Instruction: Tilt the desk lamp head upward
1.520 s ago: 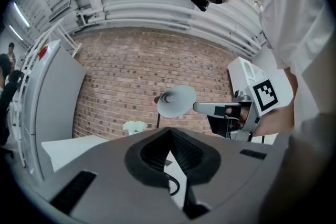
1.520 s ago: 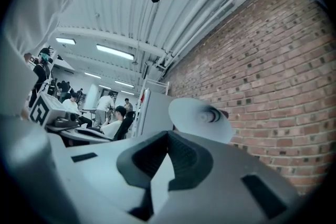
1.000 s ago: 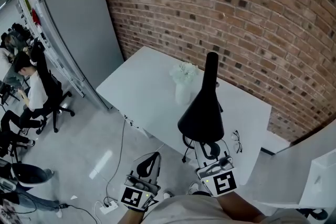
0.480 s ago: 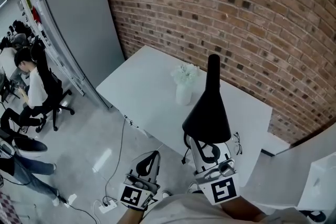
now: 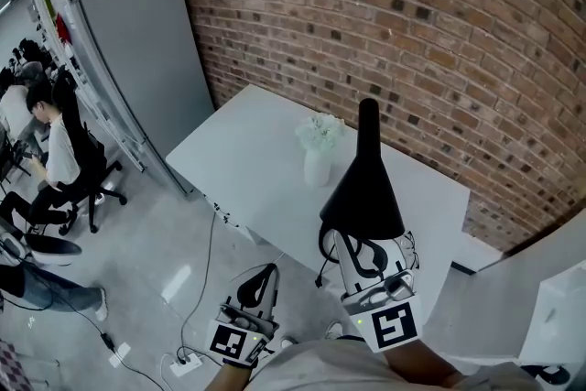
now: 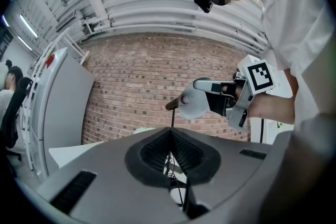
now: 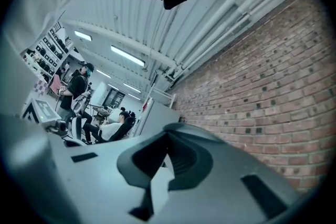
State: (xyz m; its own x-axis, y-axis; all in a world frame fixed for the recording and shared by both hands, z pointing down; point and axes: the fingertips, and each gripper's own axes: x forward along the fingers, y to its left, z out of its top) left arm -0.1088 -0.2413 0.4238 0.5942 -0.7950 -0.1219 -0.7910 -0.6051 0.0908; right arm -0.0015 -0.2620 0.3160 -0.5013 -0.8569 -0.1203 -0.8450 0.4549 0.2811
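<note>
The black cone-shaped lamp head point(image 5: 363, 188) stands over the white table point(image 5: 247, 156), narrow end pointing away toward the brick wall. My right gripper point(image 5: 366, 254) sits just under its wide rim, shut on the rim. In the left gripper view the lamp head point(image 6: 192, 104) shows its pale inside, one finger of the right gripper lying across it. The right gripper view shows only its closed jaws point(image 7: 167, 136); the lamp is hidden there. My left gripper point(image 5: 259, 285) hangs low off the table's near edge, shut and holding nothing point(image 6: 170, 134).
A white vase of pale flowers point(image 5: 320, 147) stands on the table behind the lamp. Glasses point(image 5: 410, 244) lie right of the lamp base. A grey partition point(image 5: 146, 59) and seated people point(image 5: 57, 151) are to the left; a power strip point(image 5: 185, 365) lies on the floor.
The right gripper has pushed up and forward under the shade. The lamp head's wide rim has risen a little and the cone now stands steeper. The left gripper has stayed put.
</note>
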